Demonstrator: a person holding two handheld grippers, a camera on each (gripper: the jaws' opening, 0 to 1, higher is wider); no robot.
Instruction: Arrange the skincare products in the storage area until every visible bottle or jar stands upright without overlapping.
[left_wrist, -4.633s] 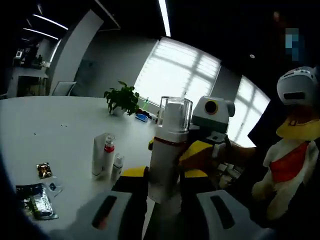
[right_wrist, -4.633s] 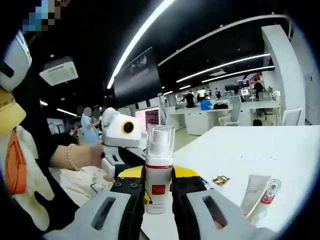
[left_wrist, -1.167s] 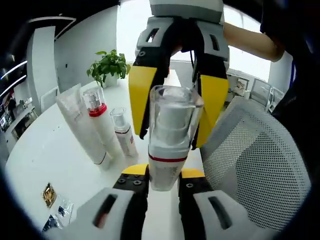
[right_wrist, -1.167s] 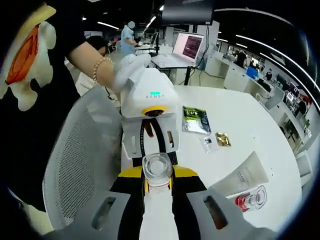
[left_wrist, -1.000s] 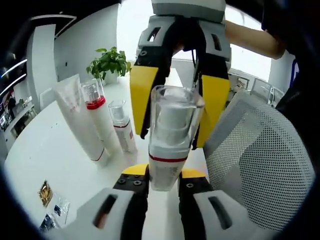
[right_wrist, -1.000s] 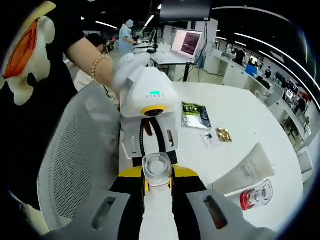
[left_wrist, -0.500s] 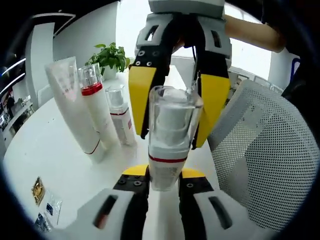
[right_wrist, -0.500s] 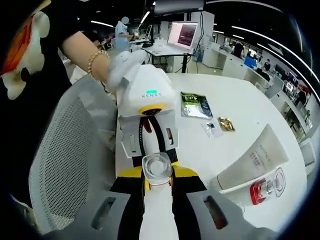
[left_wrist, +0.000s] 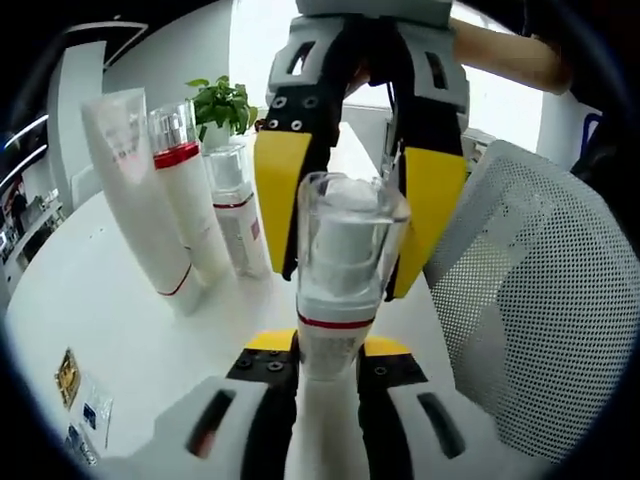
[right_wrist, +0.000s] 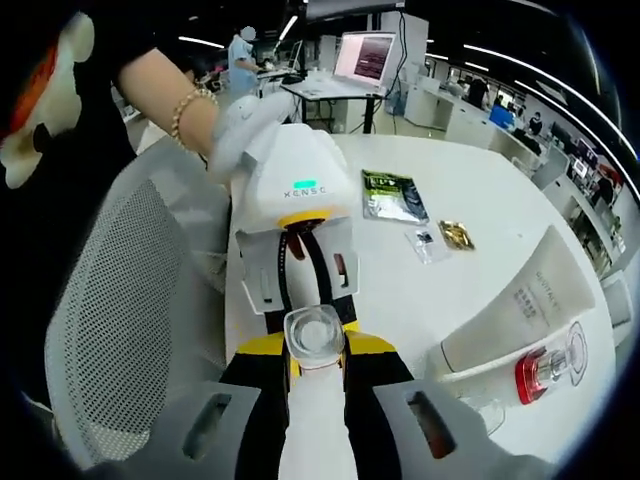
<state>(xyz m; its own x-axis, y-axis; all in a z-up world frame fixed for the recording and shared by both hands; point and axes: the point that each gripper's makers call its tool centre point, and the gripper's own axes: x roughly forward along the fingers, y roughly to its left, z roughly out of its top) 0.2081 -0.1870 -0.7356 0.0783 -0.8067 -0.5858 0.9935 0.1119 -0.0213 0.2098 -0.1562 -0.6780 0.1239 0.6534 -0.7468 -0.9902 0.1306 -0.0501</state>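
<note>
The white table (left_wrist: 90, 330) carries the standing group: a white tube (left_wrist: 130, 200) on its cap, a red-collared pump bottle (left_wrist: 185, 195) just beside it, and a smaller clear-capped bottle (left_wrist: 235, 215) next along, all upright and apparently not overlapping. A mesh chair back (left_wrist: 540, 300) sits off the table edge. Flat sachets (right_wrist: 393, 195) lie farther out on the table.

The remaining pump bottle (left_wrist: 338, 290), white with a red band and a clear cap, is held in the air near the table edge, between both tools. The left gripper (left_wrist: 320, 365) is closed on its lower body, and the right gripper (right_wrist: 315, 365) is closed on it near the cap end, though exactly where its pads bear is hard to read from this angle.

The bottle looks light, rigid plastic with a smooth, likely slippery wall. The clear cap could pop off, so the body below the red band is the safer place to hold.

Compared with a second ago, the standing group appears larger and closer in the left gripper view, and the tube and red-collared bottle sit nearer in the right gripper view, so the held bottle has been carried toward them. The two-tool grip is unchanged.
</note>
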